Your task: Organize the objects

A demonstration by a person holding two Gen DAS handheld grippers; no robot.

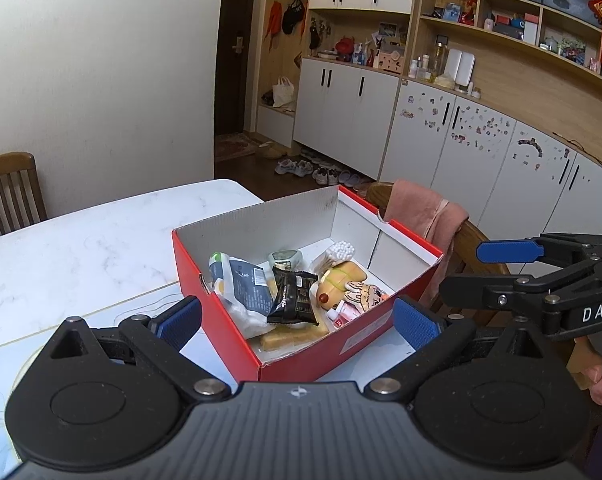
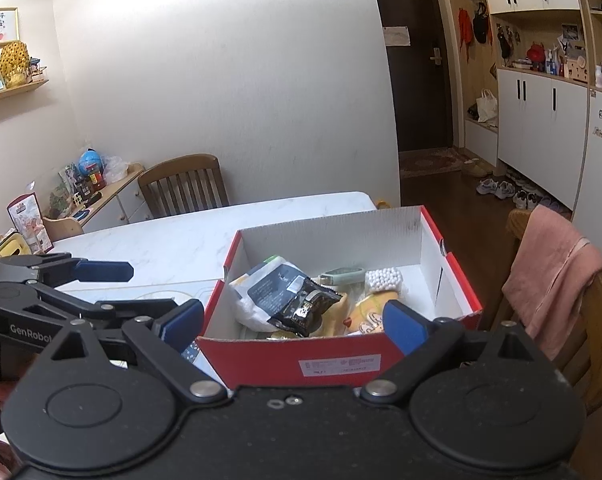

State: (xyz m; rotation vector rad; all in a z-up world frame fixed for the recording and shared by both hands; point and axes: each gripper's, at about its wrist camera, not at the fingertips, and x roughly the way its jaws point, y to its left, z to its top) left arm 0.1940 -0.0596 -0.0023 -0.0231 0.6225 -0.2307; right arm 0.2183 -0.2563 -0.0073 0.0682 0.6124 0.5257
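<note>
A red shoebox (image 1: 217, 320) (image 2: 261, 354) with a white inside stands on the white marble table (image 1: 81, 248) (image 2: 173, 244). In it lie a black snack packet (image 1: 293, 300) (image 2: 301, 308), a grey and white bag (image 1: 241, 284) (image 2: 269, 284), cotton swabs (image 1: 341, 250) (image 2: 383, 278), a yellow plush toy (image 1: 341, 280) (image 2: 367, 312) and a pale green item (image 1: 285, 257) (image 2: 341, 276). My left gripper (image 1: 297, 320) (image 2: 129, 288) is open over the box's near corner. My right gripper (image 2: 293, 326) (image 1: 481, 272) is open at the box's near wall. Neither holds anything.
A wooden chair draped with a pink cloth (image 1: 425, 208) (image 2: 553, 272) stands close to the box's right side. Another wooden chair (image 1: 9, 192) (image 2: 185, 184) is at the table's far side. White cabinets (image 1: 461, 148) and shoes (image 1: 301, 168) line the floor beyond.
</note>
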